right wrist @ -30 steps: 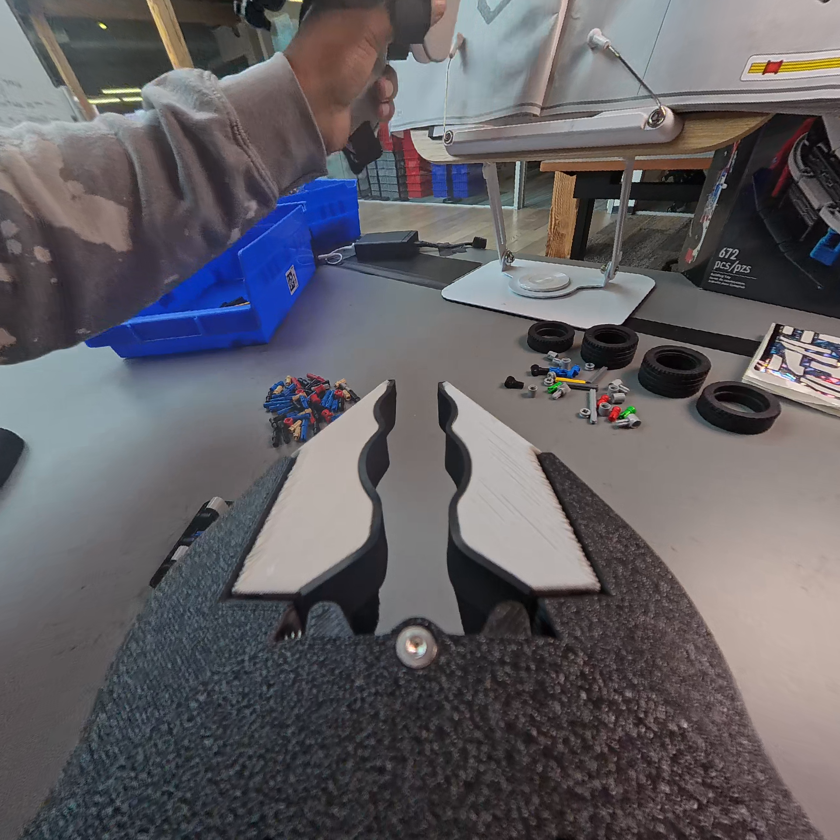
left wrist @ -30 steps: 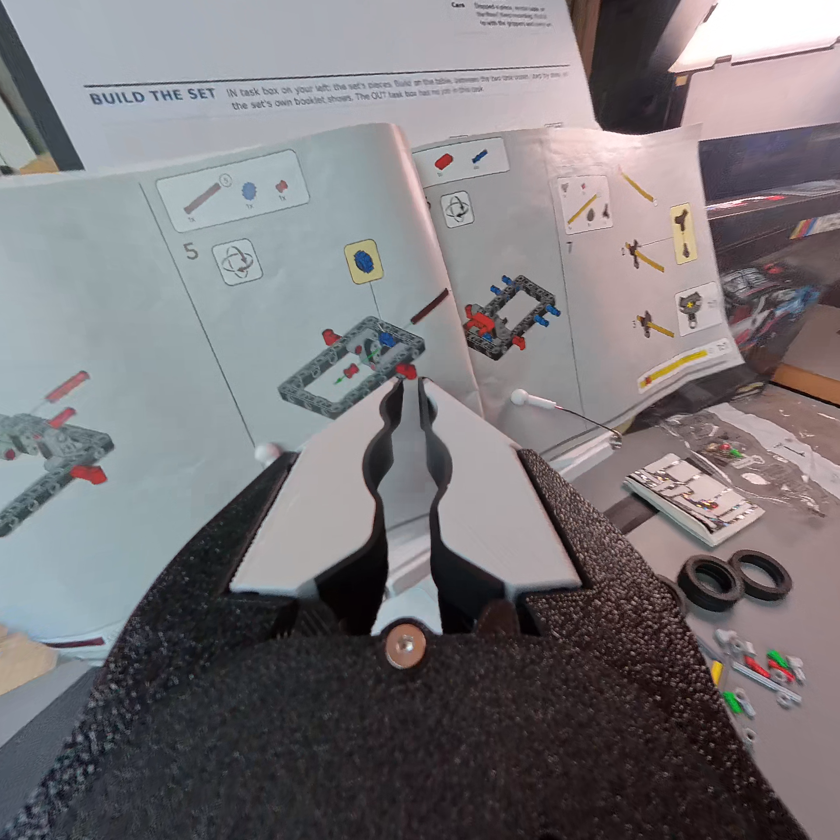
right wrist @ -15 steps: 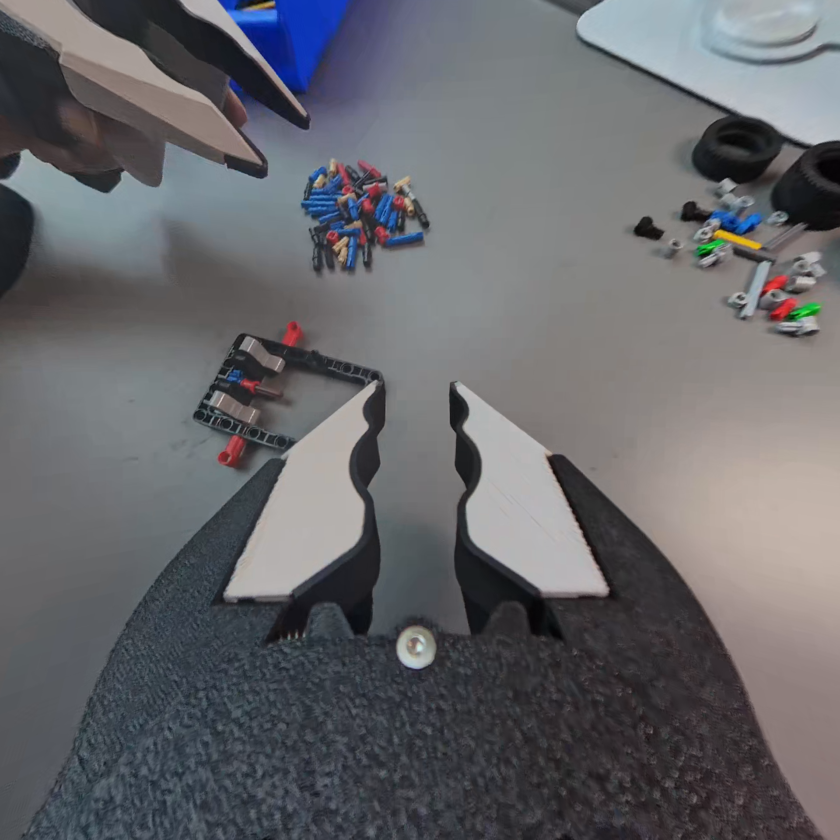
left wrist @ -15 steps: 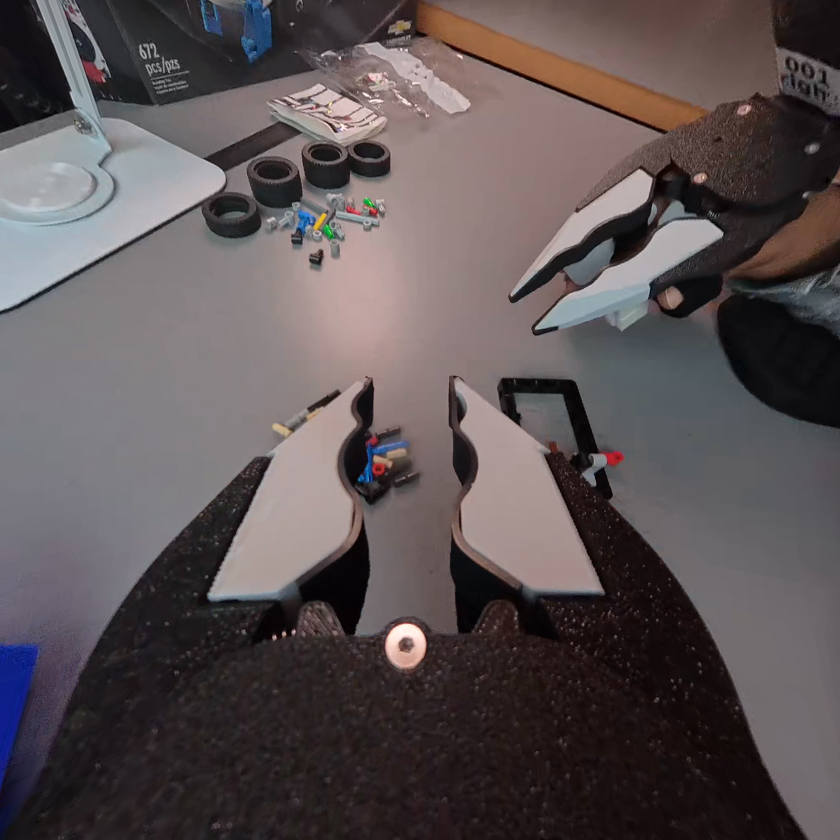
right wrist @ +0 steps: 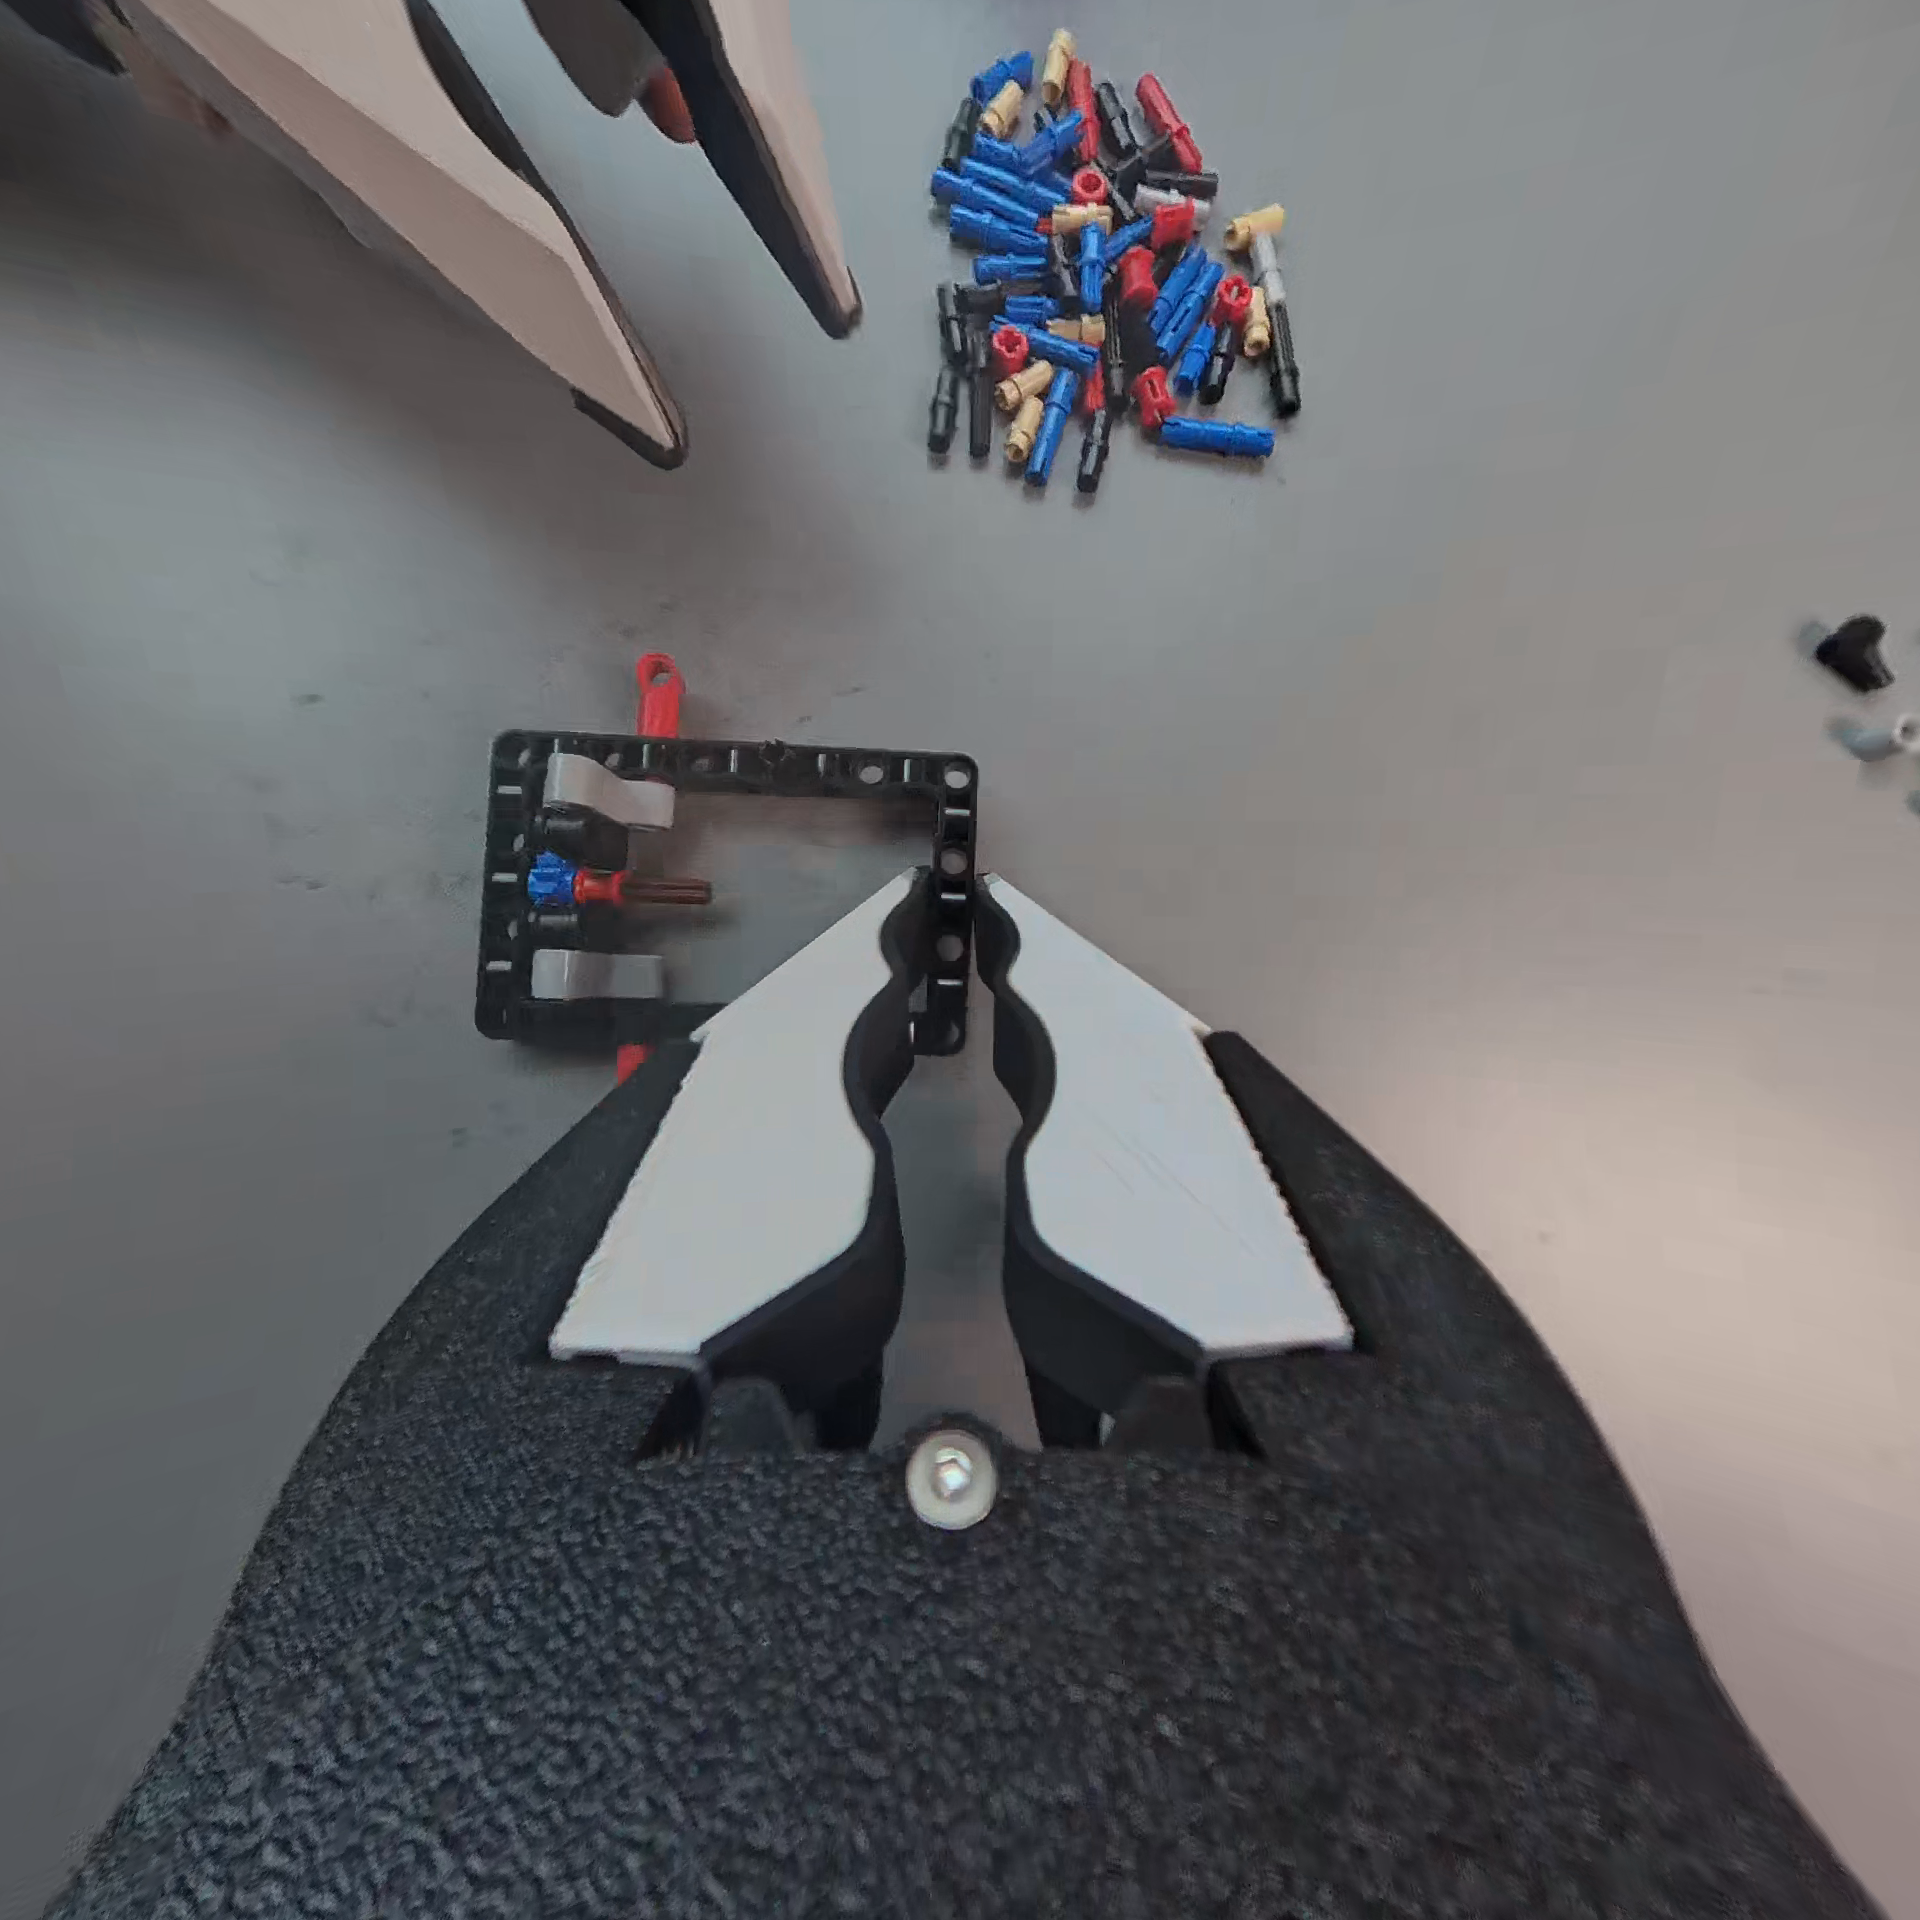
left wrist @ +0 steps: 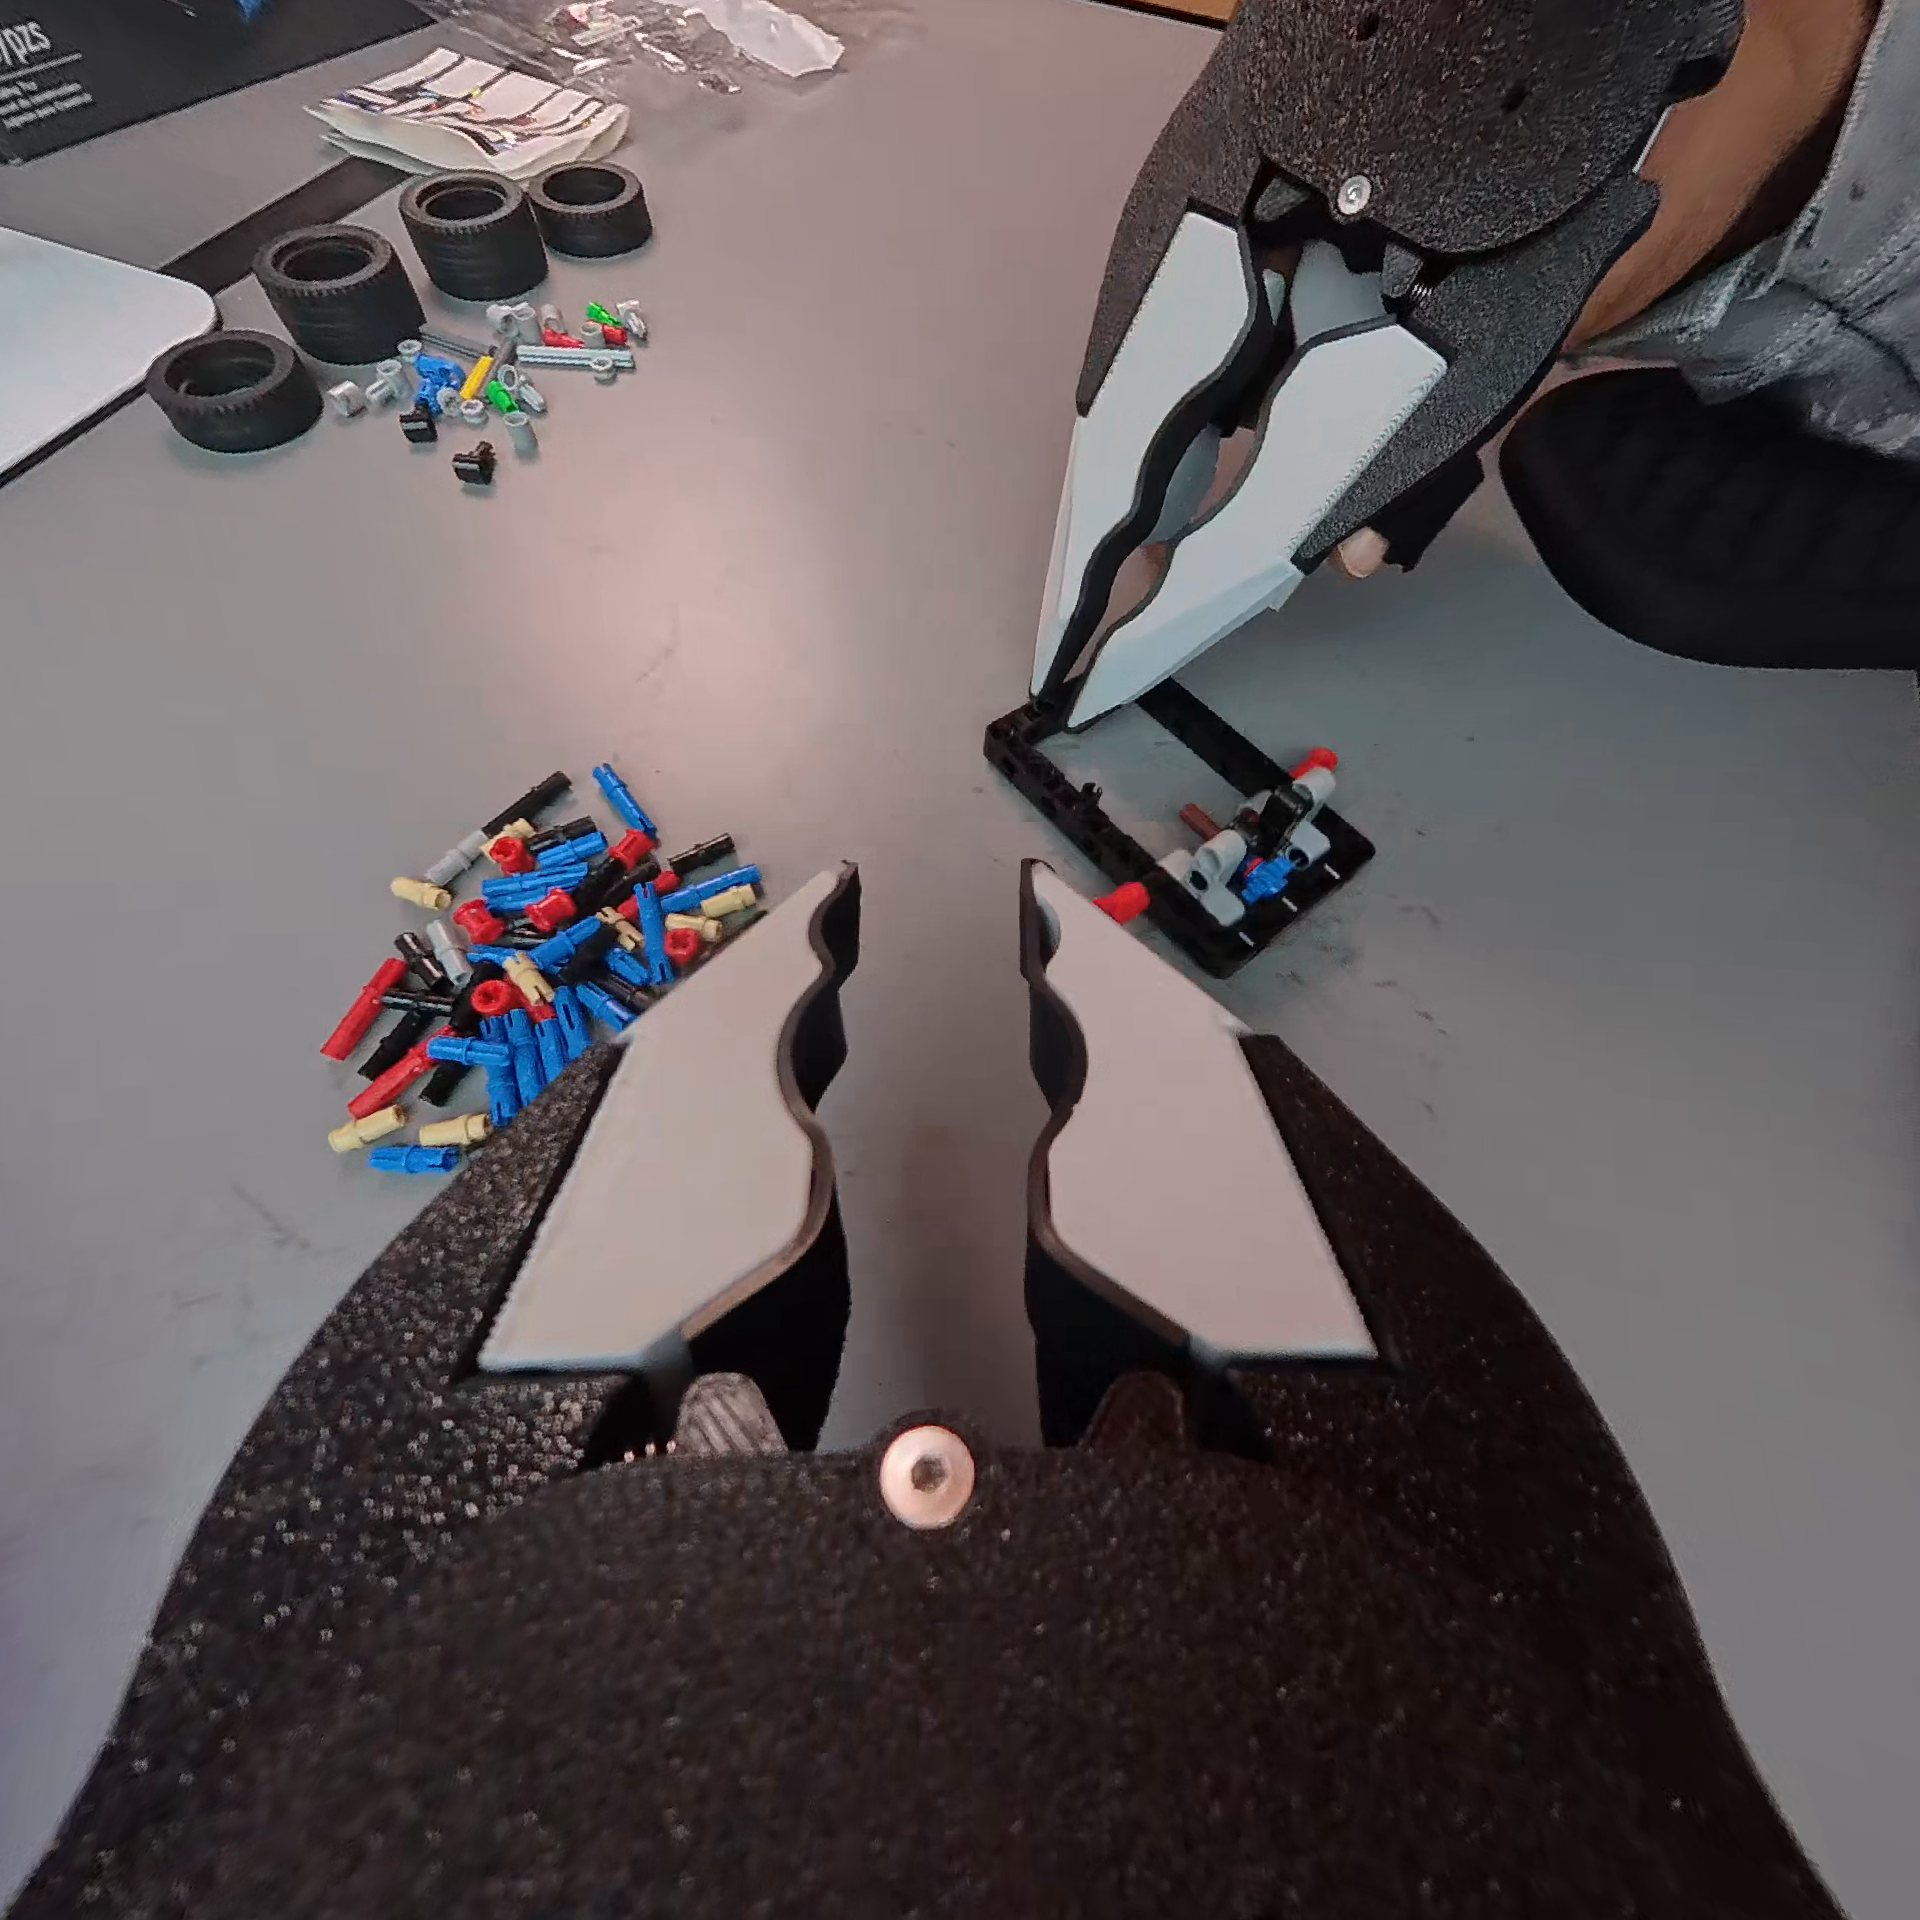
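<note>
— Where do we stand with the right tongs (right wrist: 951, 878)?

— We have them clamped on one short side of the black rectangular frame (right wrist: 727, 769), which lies flat on the grey bench (right wrist: 1455, 935). Inside the frame's far end we see two grey connectors (right wrist: 608, 805), a small blue gear (right wrist: 549, 881) on a brown axle (right wrist: 665, 889), and red pins (right wrist: 657, 691) sticking out through the long sides.

— And our left tongs (left wrist: 940, 878)?

— Apart and empty, hovering between the frame (left wrist: 1070, 810) and the pile of blue, red, black and tan pins (left wrist: 540, 956), touching neither.

— What else lies about?

— Four black tyres (left wrist: 332, 281), a scatter of small mixed parts (left wrist: 499, 364) beside them, and a folded sticker sheet (left wrist: 468, 104), all well apart from the frame.

— So we judge the build early: only that one end of the frame carries parts, and the tyres lie unfitted.
</note>
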Available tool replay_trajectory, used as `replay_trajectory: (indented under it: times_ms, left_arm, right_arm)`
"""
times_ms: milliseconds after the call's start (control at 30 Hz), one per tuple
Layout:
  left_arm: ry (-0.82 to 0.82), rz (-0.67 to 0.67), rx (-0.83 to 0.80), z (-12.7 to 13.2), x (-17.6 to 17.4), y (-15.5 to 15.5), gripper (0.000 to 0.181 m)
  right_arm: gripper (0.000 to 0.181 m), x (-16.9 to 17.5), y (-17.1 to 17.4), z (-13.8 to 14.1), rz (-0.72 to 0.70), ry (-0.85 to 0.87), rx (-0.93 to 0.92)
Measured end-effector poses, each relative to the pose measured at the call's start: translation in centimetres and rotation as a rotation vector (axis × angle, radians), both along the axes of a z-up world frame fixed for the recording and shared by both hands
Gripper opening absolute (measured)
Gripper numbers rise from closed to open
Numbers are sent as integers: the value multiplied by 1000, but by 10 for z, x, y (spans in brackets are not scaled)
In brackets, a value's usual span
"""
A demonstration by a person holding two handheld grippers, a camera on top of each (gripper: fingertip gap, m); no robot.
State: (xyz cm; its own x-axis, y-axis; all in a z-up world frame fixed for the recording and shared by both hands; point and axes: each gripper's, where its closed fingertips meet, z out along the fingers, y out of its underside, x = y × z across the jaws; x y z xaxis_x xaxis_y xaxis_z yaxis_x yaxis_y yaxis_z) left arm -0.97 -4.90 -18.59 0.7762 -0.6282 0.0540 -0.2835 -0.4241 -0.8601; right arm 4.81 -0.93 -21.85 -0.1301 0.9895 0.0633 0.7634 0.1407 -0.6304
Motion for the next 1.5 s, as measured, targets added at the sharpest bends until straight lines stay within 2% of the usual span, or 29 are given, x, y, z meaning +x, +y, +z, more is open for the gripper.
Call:
replay_trajectory:
  times_ms: [33,100,167,333,400,467,600,667,733,833,933,1000,1100,1267,1367,1500]
  left_arm:
    - [-7,-17,-15,-1,2,-1,30]
    - [-46,-40,-51,-2,7,-3,32]
    - [-152,-71,-102,4,15,-5,36]
    - [-639,-175,-324,43,36,-12,45]
    - [-747,-187,-368,49,37,-10,37]
    - [-778,-183,-400,48,37,-9,18]
    - [-831,-145,-427,48,36,2,16]
    - [-848,-113,-452,43,32,9,14]
    - [-884,-98,-473,42,29,13,14]
    - [-915,-85,-489,41,28,19,14]
    - [-937,-95,-508,42,33,24,14]
    - [-977,-106,-525,45,37,28,14]
    - [-997,-114,-540,47,39,33,13]
    - [-1049,-117,-536,49,43,38,13]
    - [-1027,-106,-521,46,48,40,13]
    - [-1047,-97,-503,48,47,42,12]
  right_arm:
    - [7,-4,-2,6,67,34,33]
    - [7,-12,-3,21,170,93,110]
    - [7,-21,-11,42,266,164,151]
    - [7,-39,-27,84,422,281,248]
    - [7,-41,-28,88,442,273,274]
    - [7,-43,-22,88,442,268,325]
    - [8,-42,-12,91,375,295,311]
    - [21,-41,-9,101,335,368,315]
    - [28,-28,-16,103,350,365,271]
    - [48,-6,-38,81,410,271,216]
    - [61,-9,-40,52,387,258,360]
    - [61,-14,-38,41,363,271,398]
    - [47,-19,-38,41,353,329,397]
    - [45,-22,-41,42,336,353,337]
    - [34,-24,-38,42,288,379,294]
    - [36,-28,-36,45,207,417,196]
